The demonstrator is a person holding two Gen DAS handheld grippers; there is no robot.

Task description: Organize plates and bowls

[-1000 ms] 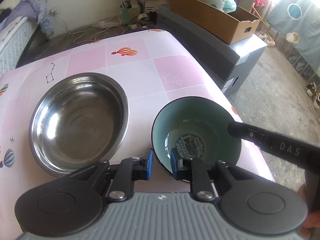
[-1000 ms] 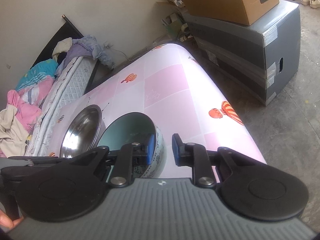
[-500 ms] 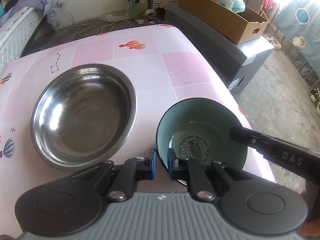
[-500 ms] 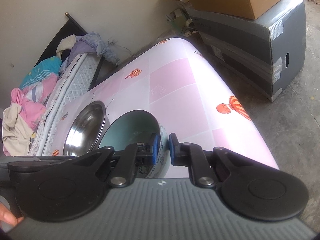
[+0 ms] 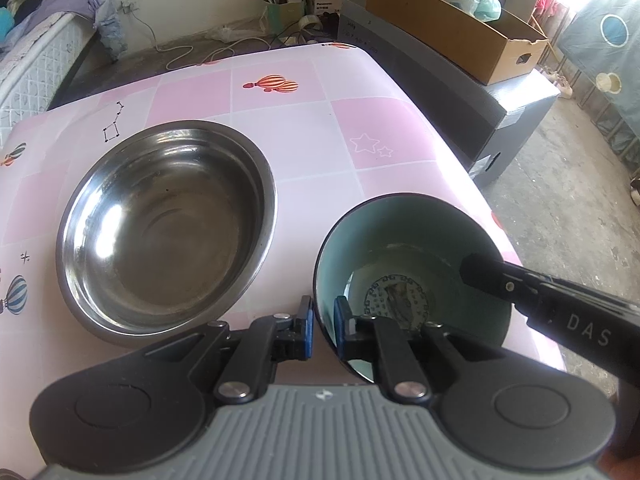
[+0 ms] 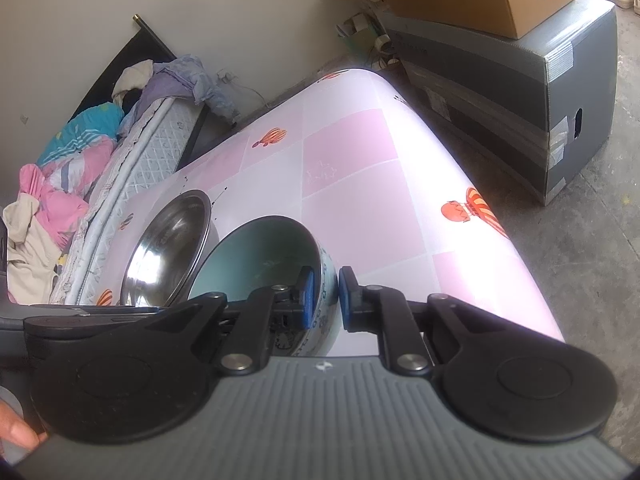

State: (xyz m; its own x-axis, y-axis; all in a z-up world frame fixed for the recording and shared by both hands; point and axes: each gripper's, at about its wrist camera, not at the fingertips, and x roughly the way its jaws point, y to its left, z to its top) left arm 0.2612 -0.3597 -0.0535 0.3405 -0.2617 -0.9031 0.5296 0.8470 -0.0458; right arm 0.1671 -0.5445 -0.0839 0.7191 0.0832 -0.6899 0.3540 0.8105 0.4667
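A teal-lined ceramic bowl [image 5: 404, 248] with a patterned bottom sits near the right edge of the pink table [image 5: 280, 92], lifted slightly. My left gripper [image 5: 323, 322] is shut on its near rim. My right gripper [image 6: 324, 298] is shut on its right rim, one finger [image 5: 496, 276] inside the bowl. The bowl's white patterned outside shows in the right wrist view [image 6: 256, 256]. A large steel bowl [image 5: 164, 228] sits empty to the left of it, also in the right wrist view [image 6: 168, 244].
The table's right edge [image 5: 480, 196] drops to a concrete floor. A grey crate [image 5: 460, 92] with a cardboard box [image 5: 460, 44] stands to the right beyond it. A bed with clothes [image 6: 80, 176] lies to the left.
Both grippers closed on the teal bowl's rim. The views shifted a little, with the bowl held between them.
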